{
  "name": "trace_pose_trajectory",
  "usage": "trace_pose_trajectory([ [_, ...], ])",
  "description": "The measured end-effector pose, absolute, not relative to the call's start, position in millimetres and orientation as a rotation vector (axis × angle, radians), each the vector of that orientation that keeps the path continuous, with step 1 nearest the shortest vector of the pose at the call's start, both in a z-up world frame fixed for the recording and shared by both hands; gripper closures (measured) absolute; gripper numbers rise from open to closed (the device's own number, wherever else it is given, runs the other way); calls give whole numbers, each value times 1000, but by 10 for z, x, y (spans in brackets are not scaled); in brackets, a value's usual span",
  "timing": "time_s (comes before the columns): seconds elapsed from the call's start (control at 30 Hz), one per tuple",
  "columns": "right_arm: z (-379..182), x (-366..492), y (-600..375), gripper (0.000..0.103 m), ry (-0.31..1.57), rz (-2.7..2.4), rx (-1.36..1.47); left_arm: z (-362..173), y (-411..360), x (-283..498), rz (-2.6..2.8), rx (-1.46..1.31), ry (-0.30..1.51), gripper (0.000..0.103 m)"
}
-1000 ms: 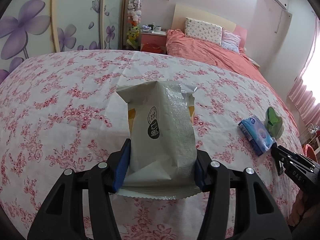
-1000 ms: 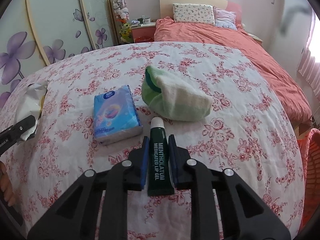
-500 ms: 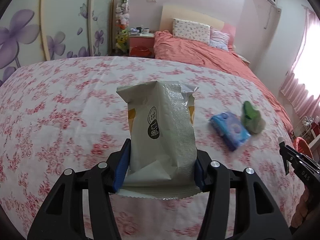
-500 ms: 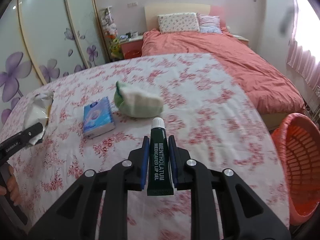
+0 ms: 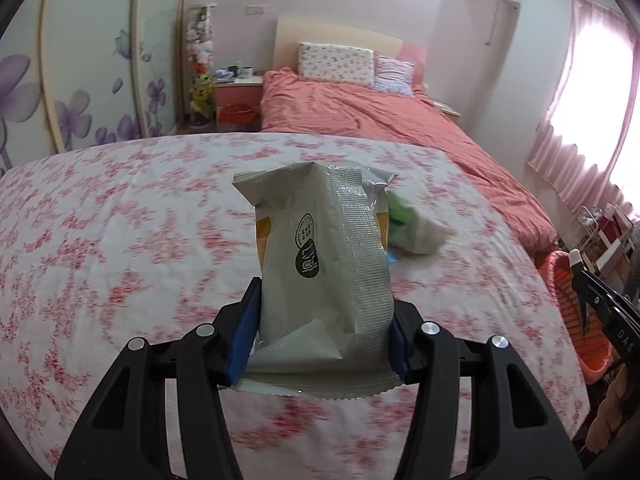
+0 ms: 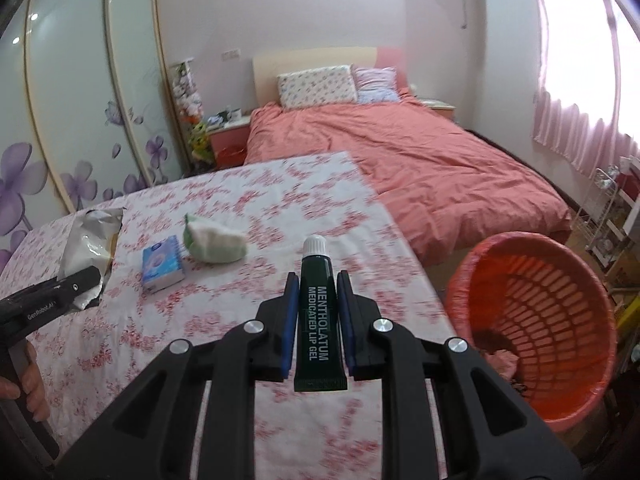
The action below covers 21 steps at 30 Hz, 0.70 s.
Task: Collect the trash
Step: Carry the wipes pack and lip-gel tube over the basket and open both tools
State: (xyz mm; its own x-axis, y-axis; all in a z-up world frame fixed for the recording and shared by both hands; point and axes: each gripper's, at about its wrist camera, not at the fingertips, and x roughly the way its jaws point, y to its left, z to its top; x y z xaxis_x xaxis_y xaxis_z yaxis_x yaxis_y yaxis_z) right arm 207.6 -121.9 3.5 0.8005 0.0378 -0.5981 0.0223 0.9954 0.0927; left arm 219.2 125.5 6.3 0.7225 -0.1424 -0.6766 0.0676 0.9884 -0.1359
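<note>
My left gripper [image 5: 322, 316] is shut on an opened grey snack bag [image 5: 324, 264] and holds it above the floral tablecloth [image 5: 120, 240]. The bag also shows at the left of the right wrist view [image 6: 90, 244]. My right gripper [image 6: 318, 288] is shut on a dark green lip gel tube [image 6: 319, 312] with a white cap, held above the table's right part. An orange basket [image 6: 536, 320] lined with a pink bag stands on the floor to the right, below the table edge; it also shows in the left wrist view [image 5: 568, 304].
A blue tissue pack [image 6: 162, 264] and a green-and-white cloth bundle [image 6: 216, 240] lie on the table. A bed with a coral cover [image 6: 420, 168] stands behind the table. Wardrobe doors [image 6: 80, 120] line the left. A white rack [image 6: 612, 208] stands at the far right.
Both grippers have lifted and swung to the right with their loads. The orange basket has come into view at the right; the tissue pack and cloth now look smaller and further left.
</note>
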Motion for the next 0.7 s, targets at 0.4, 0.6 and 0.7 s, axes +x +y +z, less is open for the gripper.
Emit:
trace_pose_trajectory([
  [0.4, 192, 1645, -1975, 83, 561, -136, 167, 211, 433, 2047, -285, -62, 732, 49],
  [0.6, 220, 1513, -2265, 83, 527, -203, 193, 253, 30, 1963, -373, -50, 724, 49],
  [0.7, 218, 1454, -2412, 83, 512, -235, 204, 268, -152, 1939, -410, -46, 721, 49],
])
